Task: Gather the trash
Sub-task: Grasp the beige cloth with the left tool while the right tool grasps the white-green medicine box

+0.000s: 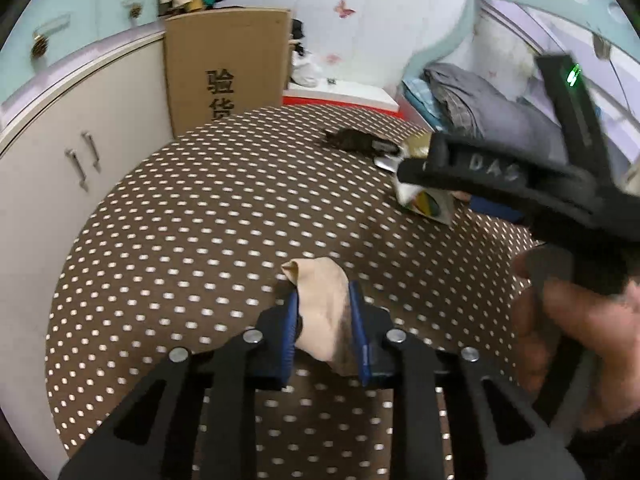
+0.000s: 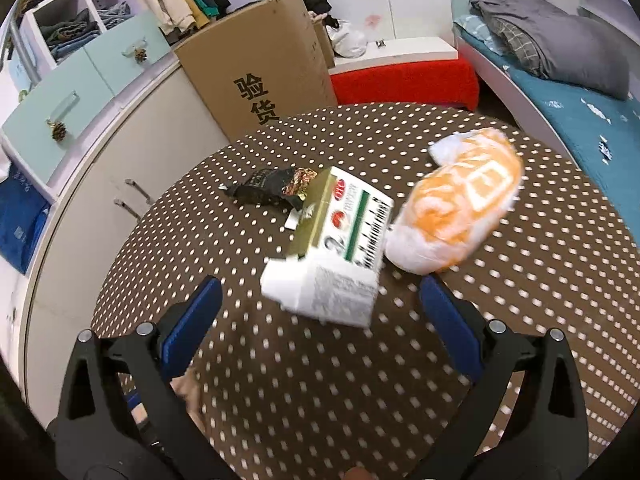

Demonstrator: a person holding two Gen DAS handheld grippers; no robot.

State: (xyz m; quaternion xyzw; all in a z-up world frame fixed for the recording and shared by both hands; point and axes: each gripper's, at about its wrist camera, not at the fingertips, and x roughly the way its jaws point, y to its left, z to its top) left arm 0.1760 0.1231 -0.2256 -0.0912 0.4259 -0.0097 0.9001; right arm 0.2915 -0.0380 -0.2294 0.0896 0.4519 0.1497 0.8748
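My left gripper (image 1: 326,308) is shut on a beige paper bag (image 1: 324,312), held just above the brown polka-dot table (image 1: 200,220). My right gripper (image 2: 320,300) is open above the table, its blue pads (image 2: 448,312) on either side of a white and green carton (image 2: 336,252). An orange and white plastic bag (image 2: 456,204) lies right of the carton. A black crumpled wrapper (image 2: 268,186) lies behind it. In the left wrist view the right gripper (image 1: 492,184) hangs over the carton (image 1: 428,200), and the wrapper (image 1: 352,138) lies beyond.
A tall cardboard box (image 2: 256,64) stands behind the table beside white cabinets (image 2: 120,152). A red bench (image 2: 404,80) and a bed with grey bedding (image 2: 560,40) lie at the back right.
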